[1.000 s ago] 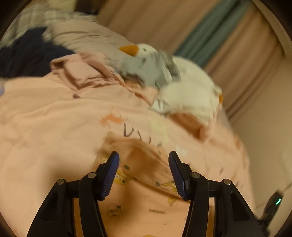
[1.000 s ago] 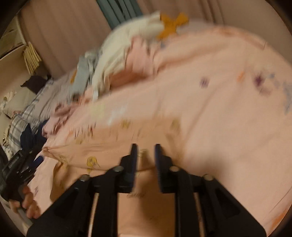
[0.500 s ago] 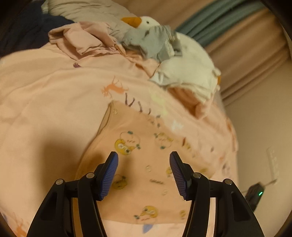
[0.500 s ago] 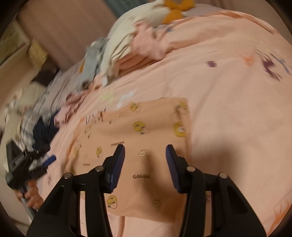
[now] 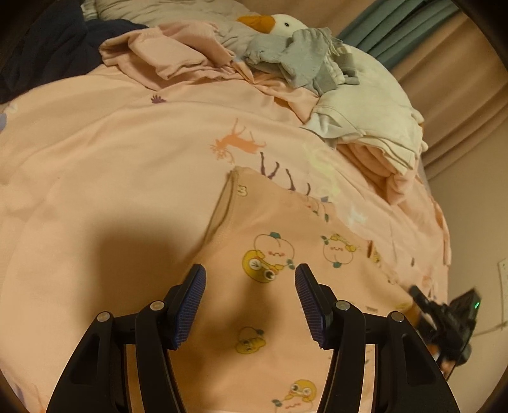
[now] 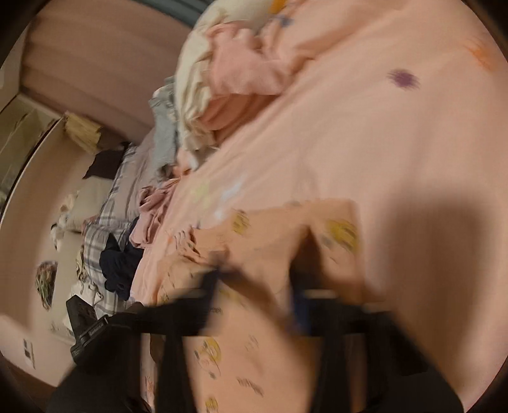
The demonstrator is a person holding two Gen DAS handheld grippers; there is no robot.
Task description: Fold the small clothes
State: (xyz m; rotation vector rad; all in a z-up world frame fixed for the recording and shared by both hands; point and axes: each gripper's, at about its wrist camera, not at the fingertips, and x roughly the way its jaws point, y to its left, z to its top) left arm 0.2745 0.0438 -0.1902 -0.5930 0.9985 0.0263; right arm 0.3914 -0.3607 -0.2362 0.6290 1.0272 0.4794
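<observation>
A small peach garment with yellow cartoon prints [image 5: 285,254] lies flat on the pink bedspread [image 5: 111,152]. My left gripper [image 5: 250,282] is open and empty, low over the garment near its left hem. The garment also shows in the right wrist view [image 6: 285,235], blurred by motion. My right gripper [image 6: 254,286] is over it with its fingers spread apart and nothing between them. The right gripper's body [image 5: 451,317] shows at the right edge of the left wrist view.
A heap of unfolded clothes lies at the far side: a pink piece [image 5: 165,54], a grey piece [image 5: 304,63] and a cream piece [image 5: 374,111] over a goose plush [image 5: 273,22]. Dark clothing [image 5: 41,50] lies far left. Curtains [image 5: 460,73] hang behind.
The right gripper opened from nearly shut and let the garment lie flat. Both grippers moved closer over the garment. The right view is now blurred by fast motion.
</observation>
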